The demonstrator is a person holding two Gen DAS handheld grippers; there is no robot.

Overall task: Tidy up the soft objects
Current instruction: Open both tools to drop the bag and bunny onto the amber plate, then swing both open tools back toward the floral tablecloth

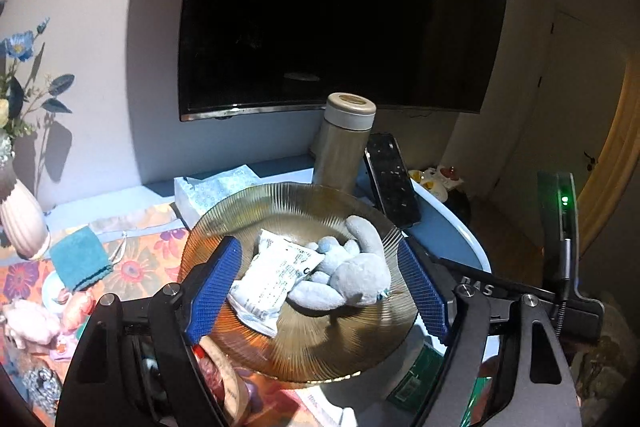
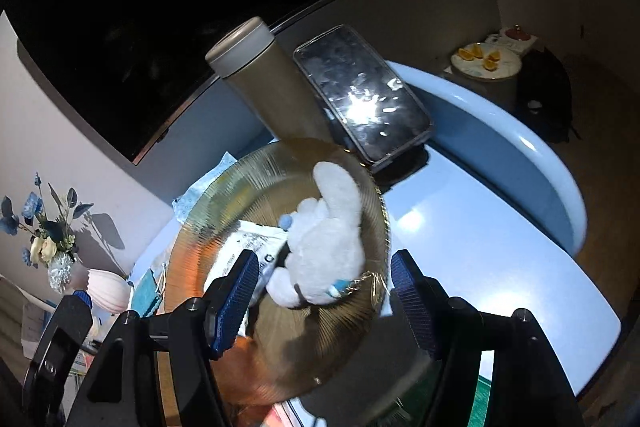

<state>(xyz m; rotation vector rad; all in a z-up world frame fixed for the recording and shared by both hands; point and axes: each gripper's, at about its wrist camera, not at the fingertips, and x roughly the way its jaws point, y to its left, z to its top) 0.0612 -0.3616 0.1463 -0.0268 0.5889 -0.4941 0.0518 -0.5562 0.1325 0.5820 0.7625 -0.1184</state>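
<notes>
Left wrist: plush toy (image 1: 356, 275) between fingers (image 1: 216, 283).

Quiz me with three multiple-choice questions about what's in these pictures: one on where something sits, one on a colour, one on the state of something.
1. Where does the white plush toy lie?
A. in the amber glass plate
B. on the phone
C. in the vase

2. What colour are the pads of the left claw?
A. red
B. blue
C. yellow

3. How does the thermos stand?
A. tipped over
B. upright, lid off
C. upright, lid on

Answers: 1 A, the toy rests in the plate beside a white packet. 2 B, both ribbed pads are blue. 3 C, it stands behind the plate with its cap in place.
</notes>
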